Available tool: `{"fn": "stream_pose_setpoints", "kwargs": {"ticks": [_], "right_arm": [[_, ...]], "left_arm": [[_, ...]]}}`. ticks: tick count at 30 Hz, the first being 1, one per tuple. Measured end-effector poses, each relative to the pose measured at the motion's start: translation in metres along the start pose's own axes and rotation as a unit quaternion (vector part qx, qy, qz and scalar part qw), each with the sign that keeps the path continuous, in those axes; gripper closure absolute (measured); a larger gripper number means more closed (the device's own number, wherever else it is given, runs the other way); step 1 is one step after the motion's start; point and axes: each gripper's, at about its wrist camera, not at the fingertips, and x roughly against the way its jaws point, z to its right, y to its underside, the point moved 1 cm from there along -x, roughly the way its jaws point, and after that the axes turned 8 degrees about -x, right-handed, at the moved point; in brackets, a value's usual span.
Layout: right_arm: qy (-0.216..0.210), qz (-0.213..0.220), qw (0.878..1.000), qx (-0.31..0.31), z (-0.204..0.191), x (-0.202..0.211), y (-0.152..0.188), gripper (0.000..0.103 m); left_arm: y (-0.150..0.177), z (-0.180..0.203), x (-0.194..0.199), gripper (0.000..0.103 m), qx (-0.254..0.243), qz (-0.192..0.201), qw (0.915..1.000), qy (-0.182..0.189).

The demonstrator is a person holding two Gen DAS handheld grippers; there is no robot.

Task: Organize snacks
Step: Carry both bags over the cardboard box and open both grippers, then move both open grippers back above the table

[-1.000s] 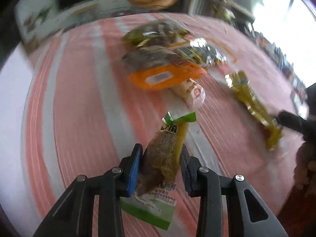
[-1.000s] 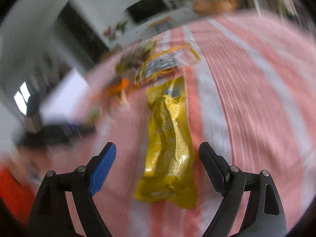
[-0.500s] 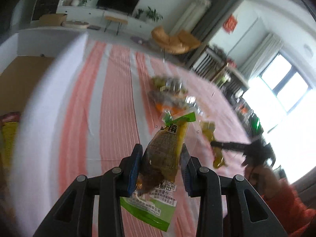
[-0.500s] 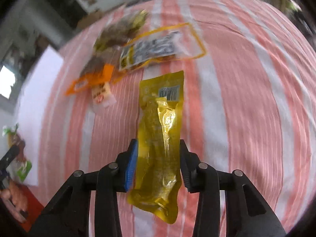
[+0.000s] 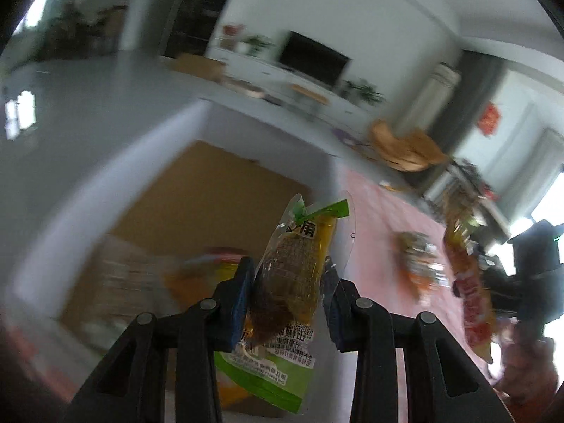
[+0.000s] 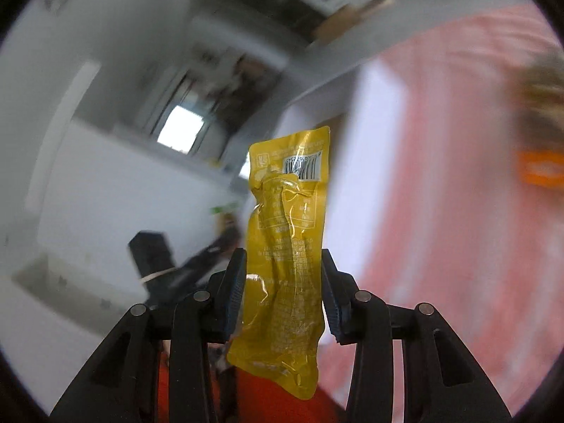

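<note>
We have 2 grippers, each with a packet in its grip. Our left gripper is clamped on a green-trimmed snack packet: the 2 blue pads press its brown, textured middle from either side, the green top corner stands up past the fingertips, and the green-and-white printed bottom hangs down between the black finger arms, toward the camera. This packet is held in the air over a white box whose inside is brown. Blurred snack packs lie on the box floor, just behind the left pad.

To the right of the box lies the pink striped cloth, with a small heap of loose snacks on it, too blurred to name.

Our right gripper is clamped on a long yellow packet. Its jaws have just eased a shade wider, yet the pads still press the packet's lower half on both sides. The barcoded end points up and away, the bottom end droops below the pads. This packet also hangs clear of the cloth, near the box's white wall. In the left wrist view, the same packet shows reddish at the far right.
</note>
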Motion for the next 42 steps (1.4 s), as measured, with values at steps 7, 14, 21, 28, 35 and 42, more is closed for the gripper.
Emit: {"fn": "stream_pose_setpoints", "kwargs": {"ticks": [7, 14, 21, 28, 35, 42], "right_arm": [[0.086, -0.028, 0.990, 0.106, -0.056, -0.110, 0.010, 0.027], [0.204, 0.059, 0.963, 0.165, 0.019, -0.025, 0.039, 0.020], [0.434, 0.161, 0.877, 0.124, 0.156, 0.109, 0.068, 0.020], [0.535, 0.213, 0.816, 0.050, 0.227, 0.179, 0.069, 0.020], [0.525, 0.204, 0.825, 0.041, 0.242, 0.187, 0.078, 0.013], [0.520, 0.204, 0.829, 0.015, 0.253, 0.178, 0.079, 0.008]], "left_arm": [[0.022, -0.050, -0.004, 0.017, 0.054, 0.009, 0.9943, -0.091], [0.026, -0.024, -0.002, 0.017, 0.067, 0.033, 0.9963, -0.044], [0.028, 0.112, -0.016, 0.013, -0.050, 0.019, 0.9956, 0.077], [0.068, 0.234, -0.097, 0.005, -0.117, -0.063, 0.9807, 0.143], [0.103, 0.253, -0.196, 0.006, -0.137, -0.111, 0.9832, 0.047], [0.121, 0.251, -0.223, 0.006, -0.162, -0.104, 0.9813, 0.008]]}}
